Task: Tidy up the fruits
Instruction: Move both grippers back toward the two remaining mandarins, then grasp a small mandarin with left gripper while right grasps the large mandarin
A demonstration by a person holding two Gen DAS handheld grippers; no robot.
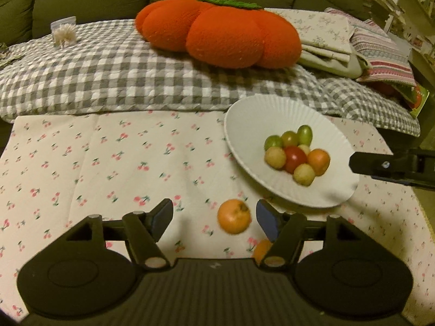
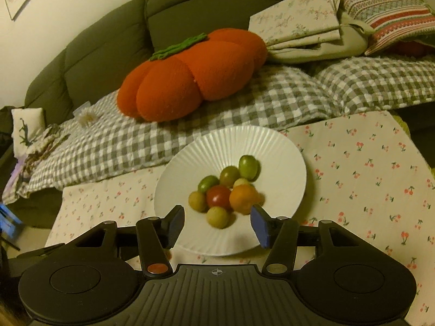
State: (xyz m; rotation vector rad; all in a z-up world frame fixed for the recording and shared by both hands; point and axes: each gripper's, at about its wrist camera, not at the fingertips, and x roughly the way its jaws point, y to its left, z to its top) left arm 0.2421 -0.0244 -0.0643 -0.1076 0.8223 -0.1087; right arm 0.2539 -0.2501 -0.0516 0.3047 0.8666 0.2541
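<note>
left gripper (image 1: 214, 217) jaws wide, empty, orange fruit (image 1: 234, 216) on cherry cloth (image 1: 108, 163) between fingers. right gripper (image 2: 216, 222) jaws wide, empty, over white plate (image 2: 285, 149) of gathered fruits. step: picking up loose fruit. next: lower, close gently, carry to plate.

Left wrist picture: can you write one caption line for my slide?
Open left gripper nears an orange fruit on the cherry-print cloth, beside a white plate of small fruits.
</note>
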